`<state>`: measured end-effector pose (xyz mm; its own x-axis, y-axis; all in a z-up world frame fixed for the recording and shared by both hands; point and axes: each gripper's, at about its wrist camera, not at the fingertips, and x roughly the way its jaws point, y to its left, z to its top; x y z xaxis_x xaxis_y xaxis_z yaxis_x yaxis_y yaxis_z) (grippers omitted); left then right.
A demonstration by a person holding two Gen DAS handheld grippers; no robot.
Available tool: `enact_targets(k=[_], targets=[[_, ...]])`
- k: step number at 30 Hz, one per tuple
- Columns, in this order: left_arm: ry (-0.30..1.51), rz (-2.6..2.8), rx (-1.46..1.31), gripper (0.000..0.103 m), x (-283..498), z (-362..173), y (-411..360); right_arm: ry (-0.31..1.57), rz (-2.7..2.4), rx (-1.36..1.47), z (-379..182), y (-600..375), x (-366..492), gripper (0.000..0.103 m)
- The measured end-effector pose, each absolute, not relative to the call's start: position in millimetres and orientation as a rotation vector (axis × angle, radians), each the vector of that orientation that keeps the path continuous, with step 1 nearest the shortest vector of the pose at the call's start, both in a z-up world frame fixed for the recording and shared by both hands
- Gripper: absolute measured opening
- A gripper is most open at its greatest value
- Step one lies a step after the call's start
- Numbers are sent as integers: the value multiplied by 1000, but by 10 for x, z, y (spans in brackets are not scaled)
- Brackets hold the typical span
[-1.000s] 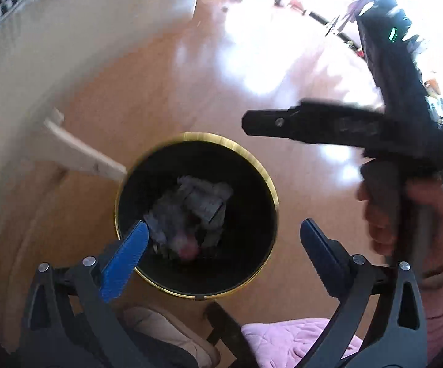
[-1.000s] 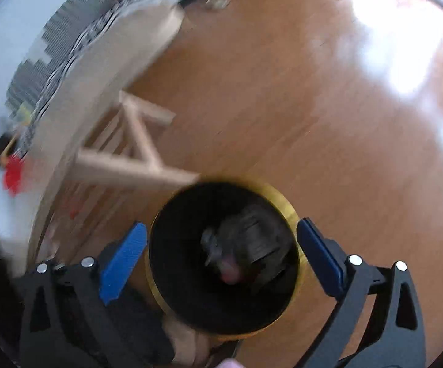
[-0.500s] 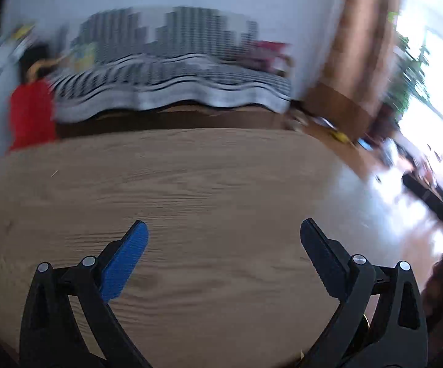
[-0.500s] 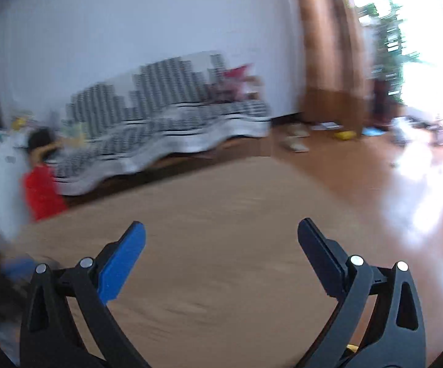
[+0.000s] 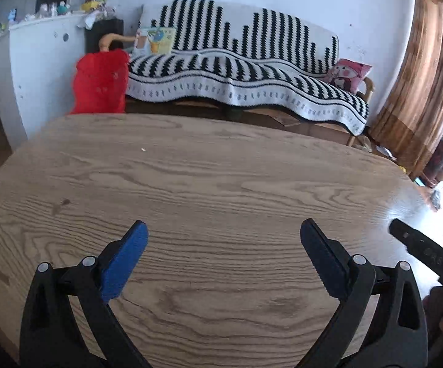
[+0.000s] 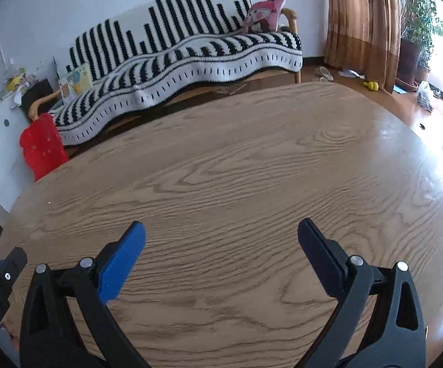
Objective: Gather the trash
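Observation:
My left gripper (image 5: 224, 239) is open above a wooden table (image 5: 221, 184), with nothing between its blue-padded fingers. My right gripper (image 6: 221, 239) is open too, held over the same table (image 6: 252, 168) and empty. In the left wrist view the other gripper's black finger (image 5: 420, 248) pokes in at the right edge. A tiny pale crumb (image 5: 142, 149) lies far out on the tabletop. The black bin with trash is out of both views.
Behind the table stands a sofa under a black-and-white striped blanket (image 5: 246, 73) with a pink cushion (image 5: 348, 73). A red bag (image 5: 100, 82) and a white cabinet (image 5: 28, 70) stand at the left. Brown curtains (image 6: 362, 18), plants and scattered floor items (image 6: 371, 84) are at the right.
Both grippers have swung up from looking down into the gold-rimmed black bin on the floor to facing across the tabletop toward the sofa. Both stay open and empty.

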<state>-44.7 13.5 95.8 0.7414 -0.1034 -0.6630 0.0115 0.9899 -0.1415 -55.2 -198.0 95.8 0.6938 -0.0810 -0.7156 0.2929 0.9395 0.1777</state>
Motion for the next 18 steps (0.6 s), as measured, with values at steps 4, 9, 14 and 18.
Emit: enact_targets(k=[4,9,14,18], targets=[[756,-81,-114,97,-457,887,138,831,-229,267,852,-2066,-568,96],[787,-126,-50,97,-475,888,68,856,-155,270,767,-2047,-682,96],[796,-148,-20,97,-545,862,-15,864,-121,267,770,-2036,-709,96],[785,-160,27,97,-598,840,-136,860,-98,255,789,-2041,-739,96]])
